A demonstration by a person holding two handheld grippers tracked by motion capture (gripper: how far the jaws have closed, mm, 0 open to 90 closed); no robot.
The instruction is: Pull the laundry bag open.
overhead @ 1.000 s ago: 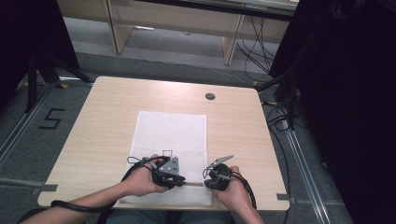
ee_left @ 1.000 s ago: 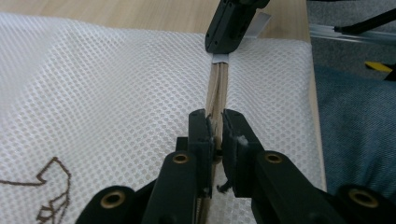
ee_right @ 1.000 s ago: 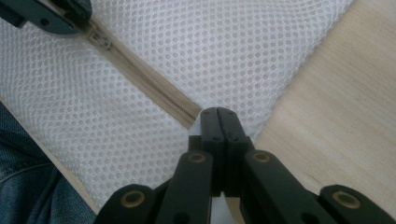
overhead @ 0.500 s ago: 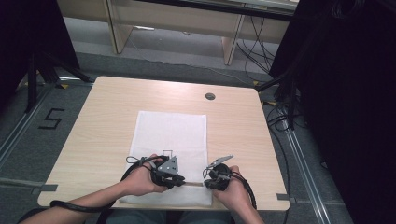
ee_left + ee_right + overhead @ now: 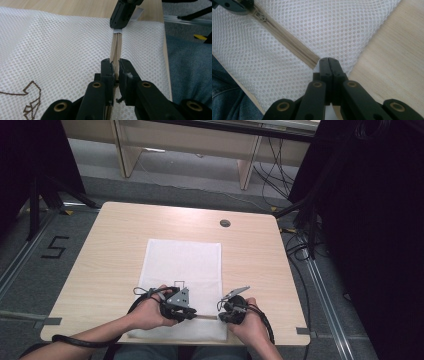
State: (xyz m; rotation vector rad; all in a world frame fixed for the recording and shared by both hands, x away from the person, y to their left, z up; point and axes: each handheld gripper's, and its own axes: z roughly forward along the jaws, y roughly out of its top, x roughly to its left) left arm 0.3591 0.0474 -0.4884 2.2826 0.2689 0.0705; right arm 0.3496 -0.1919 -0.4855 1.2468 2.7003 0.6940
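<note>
White mesh cloth bag [image 5: 62, 50], beige fabric zipper [image 5: 287, 41], matt wood-grain table [image 5: 115, 245].

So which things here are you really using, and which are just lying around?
In use:
- white mesh bag
- its beige zipper
- left gripper, pinching the zipper
- right gripper, shut on the bag at the zipper's end

Just there:
- wooden table
- round dark cap in the tabletop
- cables on the floor

Mesh bag [image 5: 182, 270] lying flat on the tabletop [image 5: 110, 250] toward its near edge, zipper [image 5: 287, 40] running across the bag's near end, left claw [image 5: 192, 314] and right claw [image 5: 220, 316] at either end of it, round grommet [image 5: 225, 223] behind
</note>
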